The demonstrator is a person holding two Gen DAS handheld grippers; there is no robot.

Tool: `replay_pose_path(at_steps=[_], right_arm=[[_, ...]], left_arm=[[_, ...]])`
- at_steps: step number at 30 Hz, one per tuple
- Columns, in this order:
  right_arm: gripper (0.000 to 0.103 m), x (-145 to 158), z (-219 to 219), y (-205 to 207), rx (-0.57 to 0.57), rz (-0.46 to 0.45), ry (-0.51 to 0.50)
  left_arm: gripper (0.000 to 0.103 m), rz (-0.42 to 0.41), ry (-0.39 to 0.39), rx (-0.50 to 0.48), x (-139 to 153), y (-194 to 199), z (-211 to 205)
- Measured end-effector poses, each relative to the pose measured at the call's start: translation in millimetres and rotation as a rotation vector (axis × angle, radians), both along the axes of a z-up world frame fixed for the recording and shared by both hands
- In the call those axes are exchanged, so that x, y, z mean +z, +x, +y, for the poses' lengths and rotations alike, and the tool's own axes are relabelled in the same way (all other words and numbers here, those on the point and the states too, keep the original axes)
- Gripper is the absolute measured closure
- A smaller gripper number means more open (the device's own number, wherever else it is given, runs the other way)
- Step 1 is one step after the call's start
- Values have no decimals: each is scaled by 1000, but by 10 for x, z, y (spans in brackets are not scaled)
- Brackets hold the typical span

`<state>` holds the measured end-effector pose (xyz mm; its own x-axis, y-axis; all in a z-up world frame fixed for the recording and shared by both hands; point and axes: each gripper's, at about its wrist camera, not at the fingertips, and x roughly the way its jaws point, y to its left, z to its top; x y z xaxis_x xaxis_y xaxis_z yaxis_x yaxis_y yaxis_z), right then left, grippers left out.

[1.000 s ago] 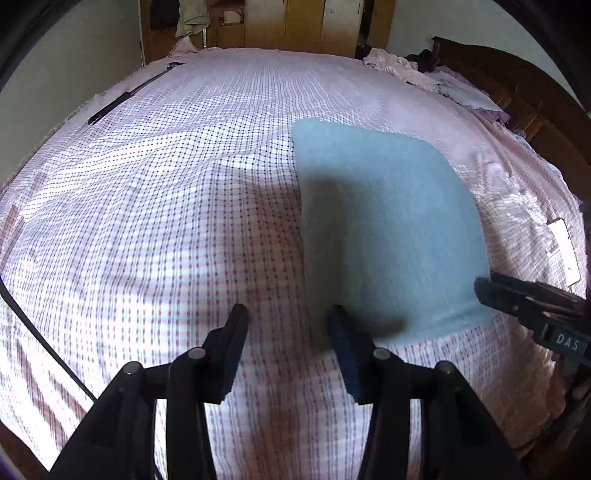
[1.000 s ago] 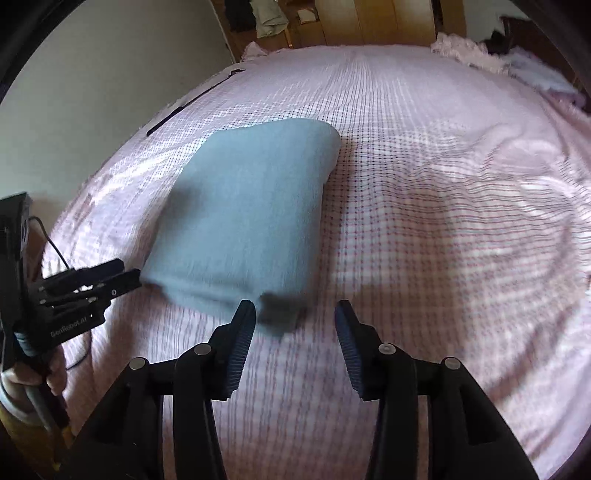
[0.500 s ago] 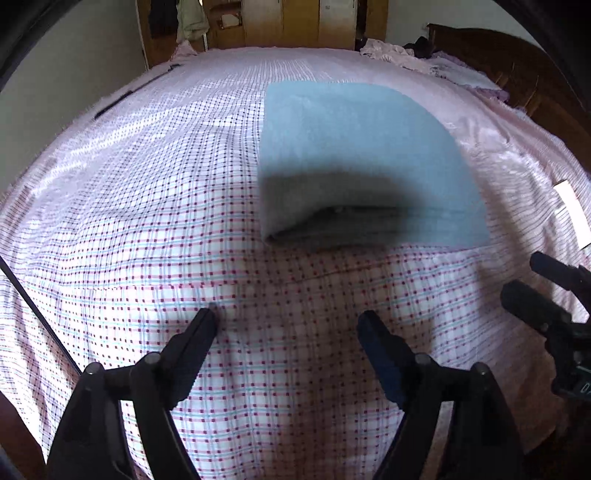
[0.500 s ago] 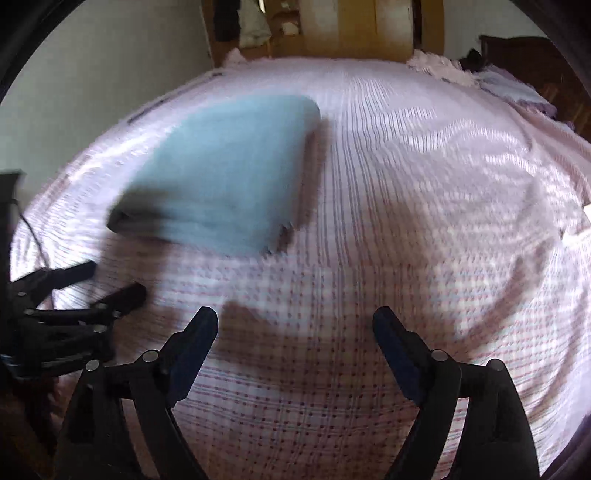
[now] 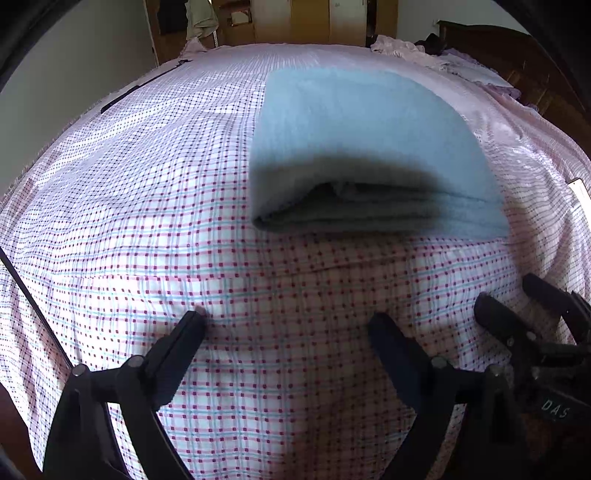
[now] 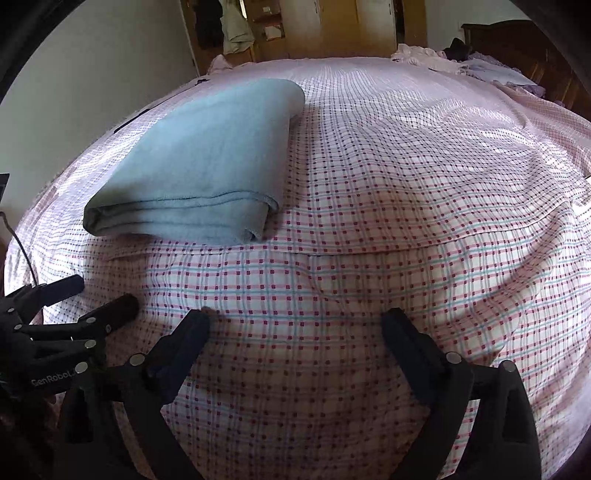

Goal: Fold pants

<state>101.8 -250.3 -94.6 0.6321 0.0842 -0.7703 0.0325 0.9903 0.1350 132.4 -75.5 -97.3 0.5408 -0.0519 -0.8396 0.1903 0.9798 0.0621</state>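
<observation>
The light blue pants (image 5: 362,147) lie folded in a thick rectangle on the checked bed sheet (image 5: 147,206); they also show in the right wrist view (image 6: 207,170), at the upper left. My left gripper (image 5: 286,321) is open and empty, low over the sheet, short of the pants' near folded edge. My right gripper (image 6: 295,317) is open and empty, to the right of the pants and short of them. Each gripper shows in the other's view: the right one (image 5: 517,306) at the lower right, the left one (image 6: 99,295) at the lower left.
A dark wooden bed frame (image 5: 517,59) runs along the right. Loose clothes (image 6: 443,59) lie at the far right corner of the bed. Wooden cupboards (image 5: 295,18) stand beyond the bed. A black strap (image 5: 140,88) lies at the far left edge, and a cable (image 5: 33,299) hangs at the near left.
Both grippers have opened wide and drawn back from the pants' near edge. The folded pants now lie free on the sheet.
</observation>
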Motion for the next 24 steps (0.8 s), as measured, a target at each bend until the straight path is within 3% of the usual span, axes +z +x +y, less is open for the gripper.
replay_pose_path(at_steps=[24], right_arm=[[8, -17, 99, -91, -3, -33, -7]], left_arm=[[8, -23, -5, -3, -59, -37, 12]])
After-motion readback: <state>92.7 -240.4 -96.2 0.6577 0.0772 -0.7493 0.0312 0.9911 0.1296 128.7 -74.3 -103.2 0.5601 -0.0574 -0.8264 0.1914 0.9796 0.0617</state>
